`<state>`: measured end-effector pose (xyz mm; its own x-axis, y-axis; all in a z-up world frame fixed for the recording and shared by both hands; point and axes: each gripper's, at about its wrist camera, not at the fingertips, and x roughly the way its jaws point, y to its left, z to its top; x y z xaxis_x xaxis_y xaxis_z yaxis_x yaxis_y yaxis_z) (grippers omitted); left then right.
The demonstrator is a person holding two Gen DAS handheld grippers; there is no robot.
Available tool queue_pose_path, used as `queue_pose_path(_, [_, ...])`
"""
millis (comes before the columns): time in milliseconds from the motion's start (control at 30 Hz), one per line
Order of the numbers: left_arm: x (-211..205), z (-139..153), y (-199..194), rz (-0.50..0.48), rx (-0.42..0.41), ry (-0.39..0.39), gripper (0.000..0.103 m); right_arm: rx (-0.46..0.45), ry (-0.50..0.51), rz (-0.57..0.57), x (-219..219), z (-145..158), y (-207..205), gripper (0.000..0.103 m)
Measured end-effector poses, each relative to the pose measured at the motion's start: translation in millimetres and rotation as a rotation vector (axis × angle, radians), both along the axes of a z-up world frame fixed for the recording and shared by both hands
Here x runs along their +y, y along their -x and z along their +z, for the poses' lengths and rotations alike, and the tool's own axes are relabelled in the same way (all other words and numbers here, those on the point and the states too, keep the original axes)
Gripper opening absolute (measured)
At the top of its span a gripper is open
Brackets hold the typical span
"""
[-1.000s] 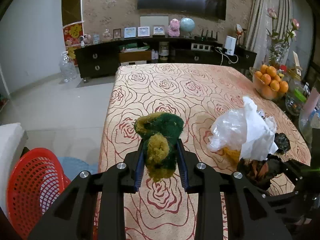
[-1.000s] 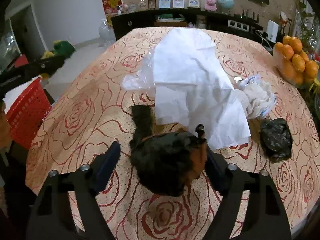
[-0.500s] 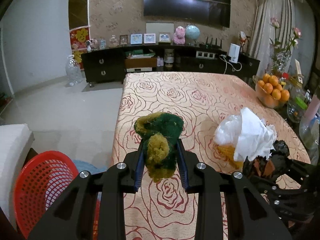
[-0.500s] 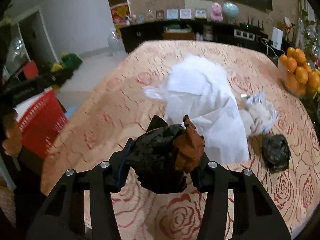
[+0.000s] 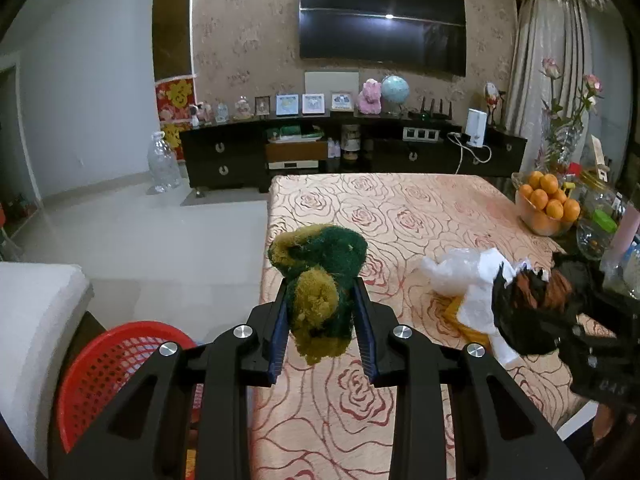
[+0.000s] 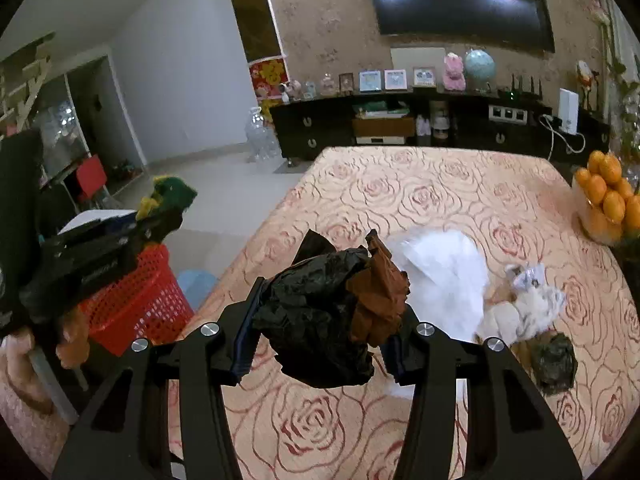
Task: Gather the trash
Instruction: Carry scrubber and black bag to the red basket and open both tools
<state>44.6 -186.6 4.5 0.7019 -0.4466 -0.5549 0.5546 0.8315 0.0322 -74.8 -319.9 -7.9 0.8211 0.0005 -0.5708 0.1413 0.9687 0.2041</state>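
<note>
The left tongs (image 5: 320, 312) clamp a green-and-yellow scouring pad (image 5: 320, 276); the right tongs (image 6: 320, 332) have just closed on a crumpled black-and-brown bag (image 6: 332, 316). Both hang above the table (image 5: 400, 208). A red mesh basket (image 5: 108, 364) stands beside it, contents unclear. A bowl (image 5: 540, 224) holds oranges (image 5: 548, 196).

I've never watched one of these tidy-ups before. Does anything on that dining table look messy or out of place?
Yes. On the rose-patterned tablecloth, beside a neat bowl of oranges, lies loose litter: a crumpled white plastic bag, a wad of whitish wrappers and a small black crumpled lump. It looks like trash left on the table.
</note>
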Motion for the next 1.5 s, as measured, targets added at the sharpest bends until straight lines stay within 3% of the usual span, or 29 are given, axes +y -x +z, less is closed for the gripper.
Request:
queue_pose_path(367, [47, 29, 2, 0.076, -0.074, -0.029, 0.028, -0.062, 0.013, 0.055, 24, 38, -25, 0.049])
queue_pose_path(567, [75, 31, -6, 0.152, -0.093, -0.008, 0.028, -0.069, 0.054, 0.071, 33, 53, -58, 0.049])
queue_pose_path(833, [96, 21, -21, 0.230, -0.069, -0.013, 0.028, -0.030, 0.021, 0.086, 42, 32, -83, 0.049])
queue_pose_path(1500, [165, -5, -42, 0.387, 0.006, -0.069, 0.028, 0.003, 0.052, 0.341, 160, 20, -127, 0.049])
